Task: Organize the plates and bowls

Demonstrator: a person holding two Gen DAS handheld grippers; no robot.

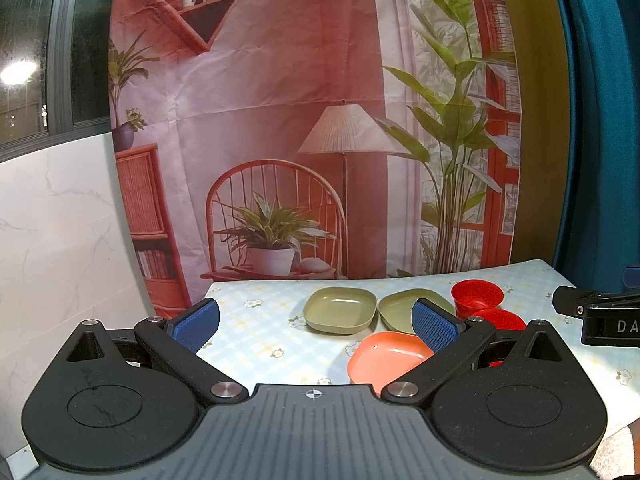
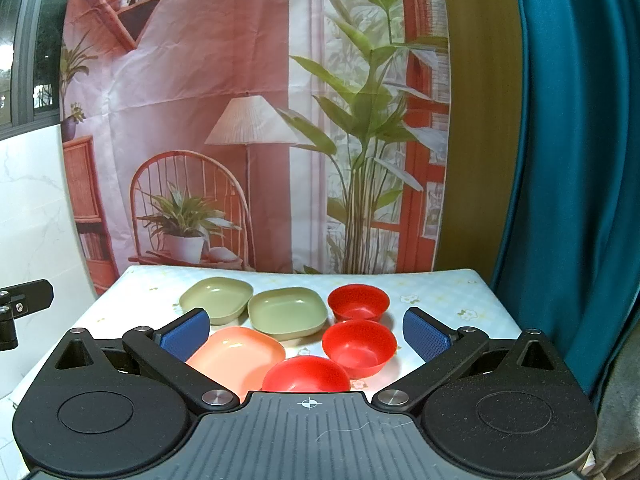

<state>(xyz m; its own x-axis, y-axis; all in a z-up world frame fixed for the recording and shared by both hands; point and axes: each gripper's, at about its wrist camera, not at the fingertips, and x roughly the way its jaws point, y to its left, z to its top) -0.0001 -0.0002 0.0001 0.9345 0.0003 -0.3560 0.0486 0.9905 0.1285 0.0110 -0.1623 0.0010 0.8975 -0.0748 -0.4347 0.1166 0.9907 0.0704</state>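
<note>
1. Plates and bowls sit loose on the flowered tablecloth [image 2: 440,296], none stacked yet by my judgement; three square plates and three red bowls lie ahead of both tools.
2. Right gripper [image 2: 306,332] hovers above the near edge with its blue pads spread wide, holding nothing; between them lie the pink plate [image 2: 236,354], the nearest red bowl [image 2: 306,374] and the middle red bowl [image 2: 358,346].
3. Beyond those, farther from the right gripper, stand the left green plate [image 2: 216,298], the right green plate [image 2: 286,312] and the far red bowl [image 2: 358,300]; the two green plates touch or nearly touch, I cannot tell which.
4. Left gripper [image 1: 316,322] is likewise spread apart and empty; the left green plate [image 1: 340,310] lies straight ahead, the pink plate [image 1: 386,360] close to its right pad.
5. Risks, as I judge them: the dishes crowd together, so a wide-open pad coming down may shove a neighbour; smooth shallow rims may slip from a thin pinch; both tools reaching for the pink plate could collide.
</note>
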